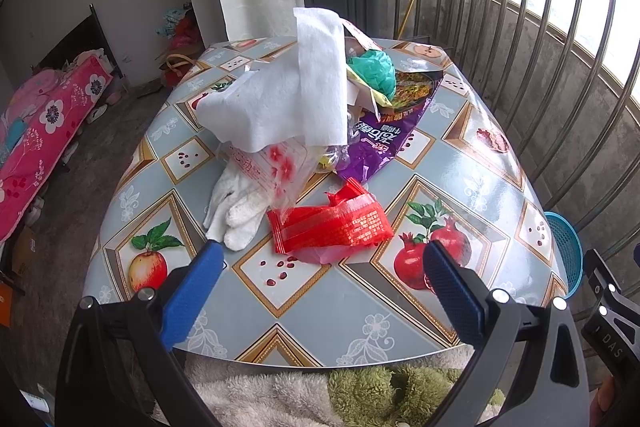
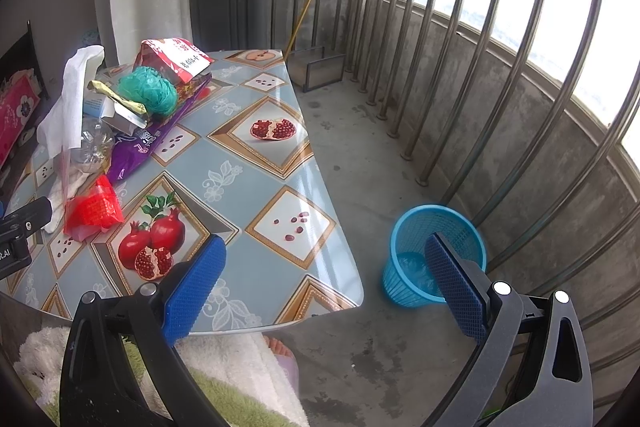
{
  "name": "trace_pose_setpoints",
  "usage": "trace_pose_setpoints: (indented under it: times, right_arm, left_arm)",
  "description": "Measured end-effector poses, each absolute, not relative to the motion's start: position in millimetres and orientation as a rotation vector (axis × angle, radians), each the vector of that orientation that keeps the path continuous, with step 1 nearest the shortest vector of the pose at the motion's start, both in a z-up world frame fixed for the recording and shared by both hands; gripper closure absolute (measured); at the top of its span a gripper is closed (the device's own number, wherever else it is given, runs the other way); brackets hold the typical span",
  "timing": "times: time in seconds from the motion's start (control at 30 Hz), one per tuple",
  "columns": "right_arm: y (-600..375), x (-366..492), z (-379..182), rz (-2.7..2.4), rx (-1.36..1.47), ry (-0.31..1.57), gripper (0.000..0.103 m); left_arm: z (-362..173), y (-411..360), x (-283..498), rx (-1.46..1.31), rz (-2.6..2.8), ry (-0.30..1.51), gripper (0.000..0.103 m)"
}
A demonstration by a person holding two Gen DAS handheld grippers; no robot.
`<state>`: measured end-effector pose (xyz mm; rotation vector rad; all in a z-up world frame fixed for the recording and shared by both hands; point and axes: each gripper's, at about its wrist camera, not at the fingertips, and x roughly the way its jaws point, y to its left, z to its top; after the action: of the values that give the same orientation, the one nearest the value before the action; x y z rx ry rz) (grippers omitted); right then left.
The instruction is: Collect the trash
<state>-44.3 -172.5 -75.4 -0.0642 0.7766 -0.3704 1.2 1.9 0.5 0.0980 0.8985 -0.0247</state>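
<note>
Your left gripper (image 1: 322, 259) hangs over the tabletop's (image 1: 320, 315) near edge, fingers spread wide, empty. The red wrapper (image 1: 332, 225) lies just ahead. Your right gripper (image 2: 326, 259) gapes empty off the right edge, above the blue basket (image 2: 416, 227), possibly holding blue plastic.

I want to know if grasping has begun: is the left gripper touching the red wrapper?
Apart. In the left wrist view the left gripper is open, and bare tablecloth shows between its blue fingertips and the red wrapper.
</note>
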Motion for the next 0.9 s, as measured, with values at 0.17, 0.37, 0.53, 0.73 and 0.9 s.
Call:
trace_pose_setpoints:
  times: [0.17,0.37,0.53,0.73,0.9]
  right_arm:
    - [-171.9,-44.1,-75.5,-0.371,-0.066,0.776,0.008]
    - [-172.0,-44.1,-75.8,-0.37,-0.066,0.775,0.008]
    - [-172.5,-44.0,-75.9,-0.371,-0.065,0.776,0.008]
    - [-169.6,-43.3,-77.2,-0.371,-0.064,0.781,0.008]
    - [-168.8,-42.2,-79.0,-0.371,-0.064,0.781,0.008]
  left_arm:
    - [1.0,4.0,1.8,0.096,-0.021,0.895,0.005]
    - [0.2,3.4,2.9,0.098,-0.012,0.894,0.005]
    - [0.5,2.9,3.1,0.099,-0.009,0.895,0.005]
    - [1.3,3.3,4.0,0.101,-0.007,0.89,0.005]
    - [0.6,3.7,4.1,0.102,-0.006,0.893,0.005]
